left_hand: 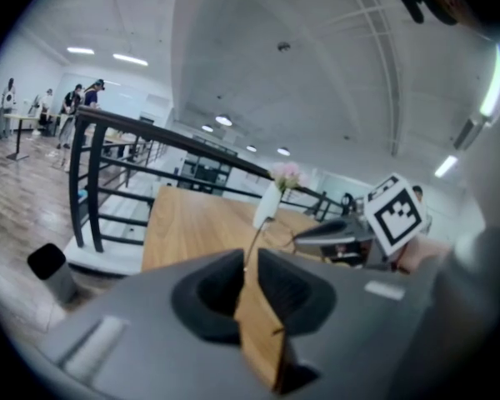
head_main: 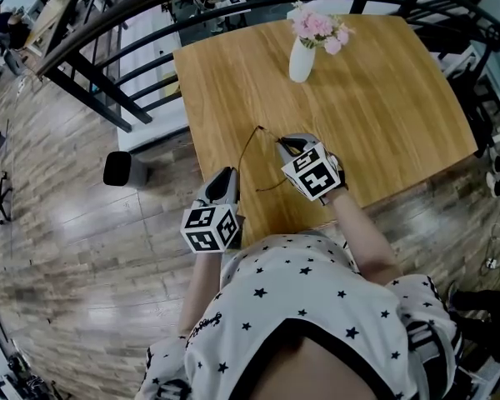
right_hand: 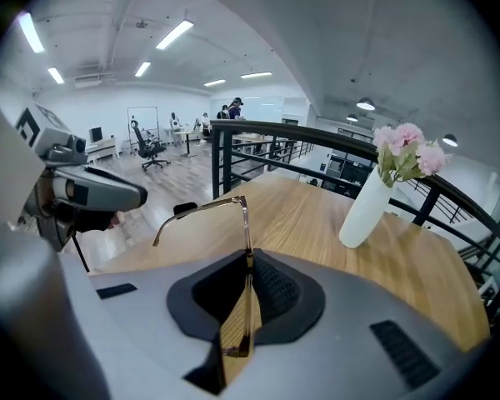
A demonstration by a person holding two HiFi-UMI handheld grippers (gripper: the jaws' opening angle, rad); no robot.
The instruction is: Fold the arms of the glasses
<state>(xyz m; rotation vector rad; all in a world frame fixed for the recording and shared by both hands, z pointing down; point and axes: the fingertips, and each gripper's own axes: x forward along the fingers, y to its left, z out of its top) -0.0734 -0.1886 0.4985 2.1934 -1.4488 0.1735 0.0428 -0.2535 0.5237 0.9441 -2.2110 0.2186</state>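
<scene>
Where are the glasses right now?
The glasses are clamped by the frame in the right tool, over the table's near edge, lower middle of the head view; one arm points toward the left tool.

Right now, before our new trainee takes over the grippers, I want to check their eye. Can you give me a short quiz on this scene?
1. True or false: the vase lies on its side on the table.
2. What is the right gripper shut on? A. a flower stem B. the glasses C. nothing
3. What colour are the flowers in the vase?
Key: 1 false, it stands upright; 2 B; 3 pink.
</scene>
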